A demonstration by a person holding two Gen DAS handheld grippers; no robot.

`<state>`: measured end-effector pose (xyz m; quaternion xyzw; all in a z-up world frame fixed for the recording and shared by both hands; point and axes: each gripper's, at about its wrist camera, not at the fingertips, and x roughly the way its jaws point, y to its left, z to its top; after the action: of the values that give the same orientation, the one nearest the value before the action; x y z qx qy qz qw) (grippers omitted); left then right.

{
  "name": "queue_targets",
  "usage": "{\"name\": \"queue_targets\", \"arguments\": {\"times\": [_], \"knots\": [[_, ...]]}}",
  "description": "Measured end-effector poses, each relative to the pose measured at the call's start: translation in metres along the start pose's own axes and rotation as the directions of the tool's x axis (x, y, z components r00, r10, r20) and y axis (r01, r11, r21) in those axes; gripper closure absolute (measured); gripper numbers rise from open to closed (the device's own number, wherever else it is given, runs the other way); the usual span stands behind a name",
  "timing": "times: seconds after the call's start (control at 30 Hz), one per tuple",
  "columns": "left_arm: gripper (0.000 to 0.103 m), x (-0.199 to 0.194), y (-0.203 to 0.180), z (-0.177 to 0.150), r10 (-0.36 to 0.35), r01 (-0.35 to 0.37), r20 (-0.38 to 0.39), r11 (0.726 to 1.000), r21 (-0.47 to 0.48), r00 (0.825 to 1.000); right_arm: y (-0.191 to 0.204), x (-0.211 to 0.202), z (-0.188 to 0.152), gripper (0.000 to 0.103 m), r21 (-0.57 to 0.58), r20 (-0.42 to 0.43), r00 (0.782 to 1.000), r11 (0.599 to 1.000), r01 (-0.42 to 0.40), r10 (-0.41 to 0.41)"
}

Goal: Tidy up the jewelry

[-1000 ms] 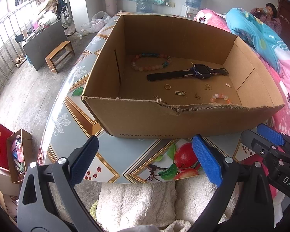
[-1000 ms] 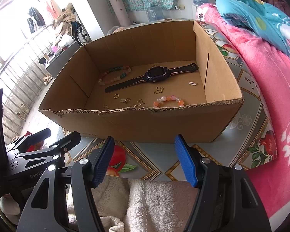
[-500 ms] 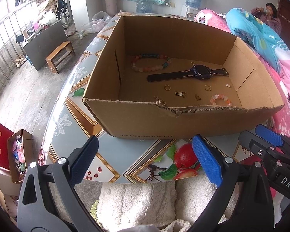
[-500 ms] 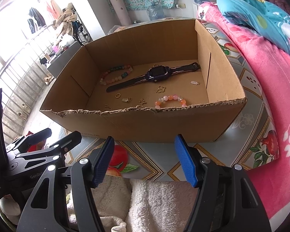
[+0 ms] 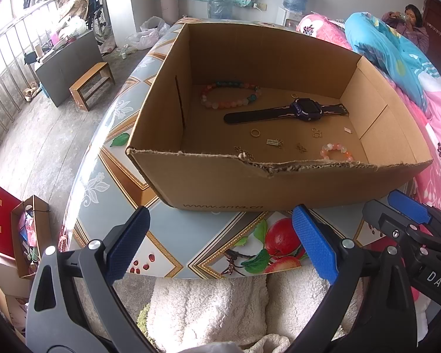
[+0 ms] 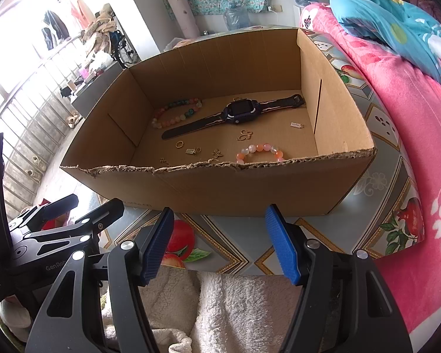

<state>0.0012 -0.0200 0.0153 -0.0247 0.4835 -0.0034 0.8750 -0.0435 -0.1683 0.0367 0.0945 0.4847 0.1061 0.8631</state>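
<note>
An open cardboard box (image 5: 279,185) (image 6: 220,188) stands on a fruit-patterned table. On its floor lie a dark watch (image 5: 304,109) (image 6: 239,112), a long multicolour bead bracelet (image 5: 229,95) (image 6: 176,111), a small pink bead bracelet (image 5: 336,150) (image 6: 260,151), a gold ring (image 5: 255,132) (image 6: 179,144) and several small gold charms (image 5: 275,143) (image 6: 217,153). My left gripper (image 5: 220,244) hangs open before the box's near wall, nothing between its blue pads. To its right my right gripper (image 6: 217,242) is likewise open and holds nothing.
The table (image 5: 173,232) has a rounded near edge, with white fleece (image 5: 208,306) below it. A pink blanket (image 6: 420,135) and blue bedding lie to the right. A wooden stool (image 5: 91,83) and bags stand on the floor at left. A person (image 5: 408,23) sits far back.
</note>
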Motion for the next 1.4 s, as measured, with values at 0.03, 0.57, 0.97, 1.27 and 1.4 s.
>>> {"name": "queue_targets", "arguments": {"times": [0.03, 0.57, 0.97, 1.27, 1.4], "knots": [[0.009, -0.0002, 0.0001, 0.0, 0.001, -0.001, 0.001, 1.0, -0.001, 1.0, 0.0002, 0.0001, -0.0003, 0.04, 0.0, 0.0, 1.0, 1.0, 0.001, -0.001], [0.009, -0.0034, -0.0008, 0.0022, 0.003, -0.003, 0.005, 1.0, -0.001, 1.0, 0.0003, -0.0012, 0.0006, 0.04, -0.002, 0.002, 1.0, 1.0, 0.002, -0.002], [0.009, -0.0039, -0.0002, 0.0027, 0.002, -0.002, 0.007, 1.0, -0.005, 1.0, 0.0007, -0.0028, 0.0018, 0.04, -0.006, 0.003, 1.0, 1.0, 0.002, -0.002], [0.009, -0.0045, 0.0003, 0.003, 0.0, 0.0, 0.006, 1.0, -0.004, 1.0, 0.0014, -0.0037, 0.0028, 0.04, -0.01, 0.001, 1.0, 1.0, 0.003, -0.003], [0.009, -0.0039, -0.0001, 0.0033, 0.0, 0.0, 0.005, 1.0, -0.004, 1.0, 0.0017, -0.0031, 0.003, 0.04, -0.012, -0.002, 1.0, 1.0, 0.004, -0.004]]}}
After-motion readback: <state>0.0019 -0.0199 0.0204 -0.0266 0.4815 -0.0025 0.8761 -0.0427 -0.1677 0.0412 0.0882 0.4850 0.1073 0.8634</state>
